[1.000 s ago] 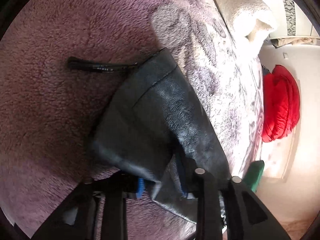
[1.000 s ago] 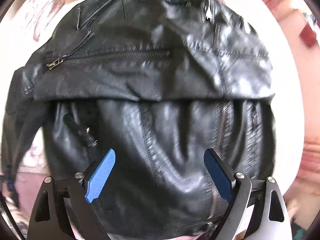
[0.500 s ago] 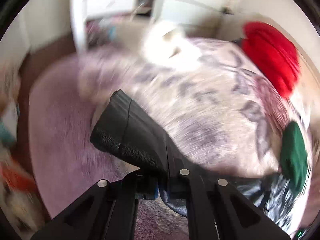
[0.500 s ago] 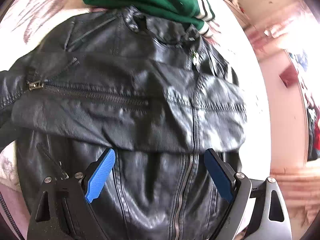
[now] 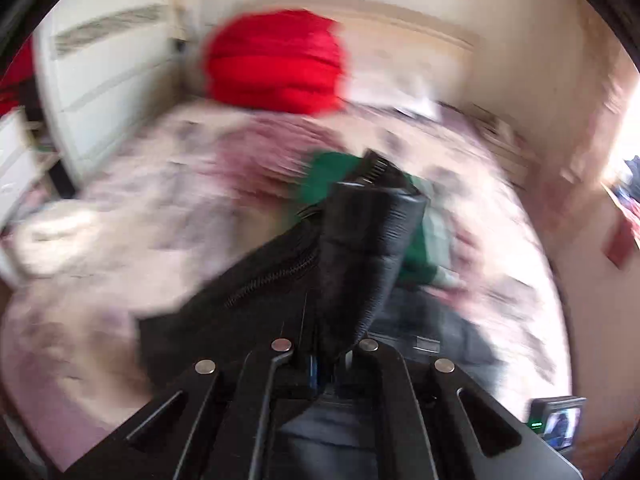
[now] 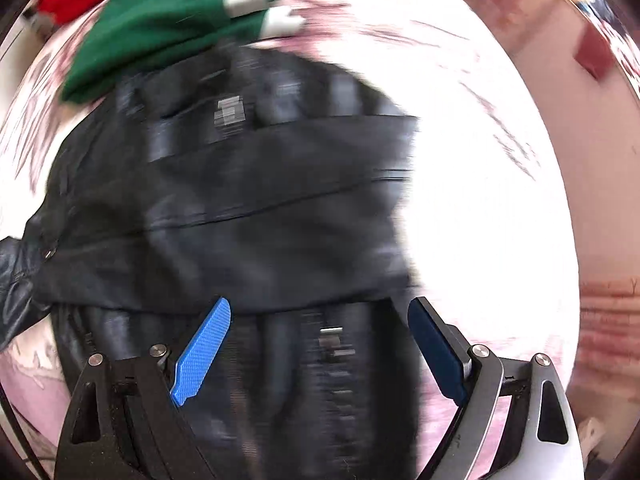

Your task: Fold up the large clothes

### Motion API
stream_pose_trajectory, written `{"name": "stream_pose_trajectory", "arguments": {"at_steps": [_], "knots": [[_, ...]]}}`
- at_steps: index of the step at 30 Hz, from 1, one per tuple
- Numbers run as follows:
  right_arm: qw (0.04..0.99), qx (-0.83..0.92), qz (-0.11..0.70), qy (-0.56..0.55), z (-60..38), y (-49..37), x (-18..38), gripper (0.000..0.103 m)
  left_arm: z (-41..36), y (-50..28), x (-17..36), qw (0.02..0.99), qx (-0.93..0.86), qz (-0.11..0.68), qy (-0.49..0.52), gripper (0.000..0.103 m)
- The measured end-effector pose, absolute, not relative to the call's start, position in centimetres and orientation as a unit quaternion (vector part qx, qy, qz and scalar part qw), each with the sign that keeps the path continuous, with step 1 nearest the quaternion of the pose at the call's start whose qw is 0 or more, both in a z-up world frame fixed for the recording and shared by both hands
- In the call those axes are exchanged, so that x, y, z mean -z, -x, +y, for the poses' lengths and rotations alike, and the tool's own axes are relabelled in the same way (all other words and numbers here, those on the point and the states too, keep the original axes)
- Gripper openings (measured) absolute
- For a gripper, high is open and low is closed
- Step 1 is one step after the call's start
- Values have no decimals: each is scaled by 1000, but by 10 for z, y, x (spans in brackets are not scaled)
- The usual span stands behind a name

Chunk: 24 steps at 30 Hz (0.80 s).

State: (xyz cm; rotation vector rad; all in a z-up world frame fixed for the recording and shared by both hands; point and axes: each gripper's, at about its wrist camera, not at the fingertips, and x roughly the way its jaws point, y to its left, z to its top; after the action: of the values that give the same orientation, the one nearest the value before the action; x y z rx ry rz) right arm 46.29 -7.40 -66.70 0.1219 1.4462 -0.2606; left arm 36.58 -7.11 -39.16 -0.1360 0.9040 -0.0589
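A black leather jacket lies on the bed, partly folded, with a zip down its lower part. My right gripper is open above the jacket's lower half, its blue pads apart and holding nothing. My left gripper is shut on the jacket's black sleeve, which stands up from between the fingers over the bed. The view is blurred by motion.
A folded green garment with white stripes lies just beyond the jacket's collar; it also shows in the left wrist view. A red bundle sits at the head of the bed by the wall. The floral bedspread surrounds the jacket.
My left gripper has swung the sleeve up from the purple blanket and round toward the jacket's body. The right gripper has drawn back from the jacket, staying open.
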Motion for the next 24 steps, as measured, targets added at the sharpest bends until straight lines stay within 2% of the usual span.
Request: {"name": "stream_pose_trajectory", "arguments": {"at_steps": [4, 7, 10, 12, 13, 14, 15, 16, 21, 24], "knots": [[729, 158, 662, -73, -152, -449, 671, 92, -188, -379, 451, 859, 101, 501, 32, 2], [712, 178, 671, -108, -206, -434, 681, 92, -244, -382, 506, 819, 124, 560, -17, 3], [697, 172, 682, -143, -245, -422, 691, 92, -258, -383, 548, 789, 116, 603, -32, 4], [688, 157, 688, -171, -265, -417, 696, 92, -260, -379, 556, 789, 109, 604, -36, 7], [685, 150, 689, -183, -272, -416, 697, 92, -262, -377, 559, 784, 116, 609, -37, 19], [681, 139, 690, -202, -280, -415, 699, 92, -261, -376, 560, 777, 125, 617, -34, 56], [675, 127, 691, -223, -288, -414, 701, 92, -259, -377, 559, 769, 133, 624, -30, 78], [671, 119, 691, -241, -294, -415, 701, 92, -254, -374, 555, 765, 146, 627, -16, 96], [656, 53, 664, -354, -309, -430, 691, 92, -223, -357, 529, 748, 163, 643, 18, 96], [652, 13, 646, -397, -302, -452, 685, 92, -168, -352, 507, 767, 116, 630, 13, 96]]}}
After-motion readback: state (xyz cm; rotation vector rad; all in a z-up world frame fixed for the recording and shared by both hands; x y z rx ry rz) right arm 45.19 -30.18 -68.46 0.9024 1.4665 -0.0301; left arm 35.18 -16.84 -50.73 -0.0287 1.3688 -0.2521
